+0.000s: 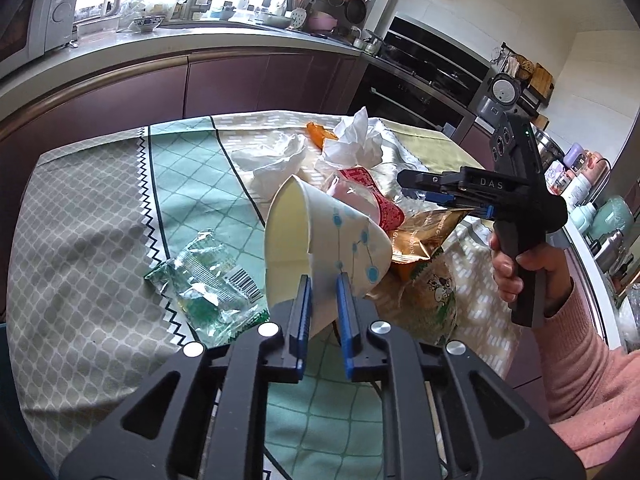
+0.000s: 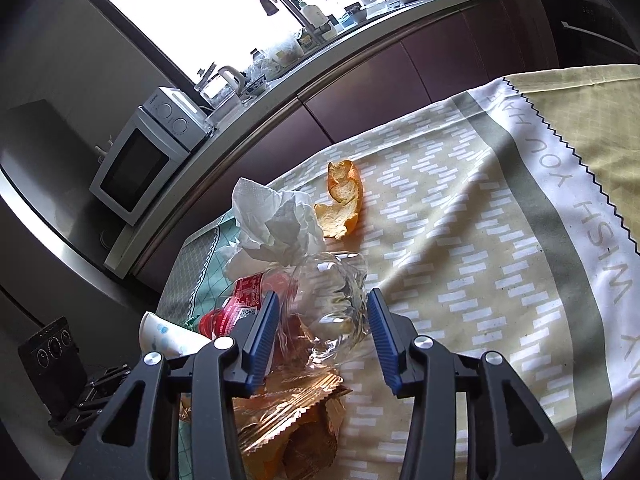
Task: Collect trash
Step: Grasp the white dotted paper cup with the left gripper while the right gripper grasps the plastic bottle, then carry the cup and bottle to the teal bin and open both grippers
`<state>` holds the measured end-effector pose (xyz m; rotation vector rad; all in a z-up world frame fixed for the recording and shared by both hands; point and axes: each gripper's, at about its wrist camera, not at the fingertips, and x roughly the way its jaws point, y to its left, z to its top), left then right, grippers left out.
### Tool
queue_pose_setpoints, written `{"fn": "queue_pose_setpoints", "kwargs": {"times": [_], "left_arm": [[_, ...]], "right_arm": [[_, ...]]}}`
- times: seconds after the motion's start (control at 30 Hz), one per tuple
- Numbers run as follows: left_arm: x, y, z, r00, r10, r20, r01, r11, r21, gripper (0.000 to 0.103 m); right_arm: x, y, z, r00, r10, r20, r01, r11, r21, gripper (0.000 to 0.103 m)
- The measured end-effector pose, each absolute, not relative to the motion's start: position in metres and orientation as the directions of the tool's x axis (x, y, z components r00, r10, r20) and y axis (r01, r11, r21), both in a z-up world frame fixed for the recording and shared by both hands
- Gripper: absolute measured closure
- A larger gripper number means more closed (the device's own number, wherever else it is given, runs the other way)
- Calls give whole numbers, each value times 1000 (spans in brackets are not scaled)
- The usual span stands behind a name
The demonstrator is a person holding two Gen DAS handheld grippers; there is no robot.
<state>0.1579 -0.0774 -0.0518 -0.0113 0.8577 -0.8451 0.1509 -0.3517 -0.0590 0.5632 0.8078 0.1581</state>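
My left gripper [image 1: 323, 282] is shut on the rim of a white paper cup [image 1: 320, 236] with blue dots, held tilted above the table. My right gripper [image 2: 322, 304] is open, its fingers on either side of a crushed clear plastic bottle [image 2: 336, 292] with a red label [image 2: 244, 304]; the right gripper also shows in the left wrist view [image 1: 424, 192]. Crumpled white tissues [image 2: 276, 220], an orange peel [image 2: 342, 200], a gold snack bag [image 2: 288, 412] and a green clear wrapper [image 1: 208, 284] lie on the tablecloth. The cup also shows in the right wrist view [image 2: 164, 338].
The table has a patterned cloth [image 1: 80, 240] of green, grey and beige. A kitchen counter [image 1: 200, 36] with dishes, a microwave [image 2: 136, 160] and an oven [image 1: 420, 76] lie behind. Bottles and jars [image 1: 580, 184] stand on a shelf to the right.
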Motion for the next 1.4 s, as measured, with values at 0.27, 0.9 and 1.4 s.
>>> {"fn": "queue_pose_setpoints", "kwargs": {"times": [0.27,0.9,1.4], "left_arm": [[151,-69,-33,411,-659,-630,644,699,-311,100],[126,5,4,522,-656,-546,605,735,-305,100],[101,98,13,639,-549,-540,476,833,-283,100]], "right_arm": [[149,-349,-48,714,330,-618,67,846,529,62],[147,-333,-15,743,349,-571,14,845,535,65],[163,-259,8,703,455,-546,-131,838,531,65]]}}
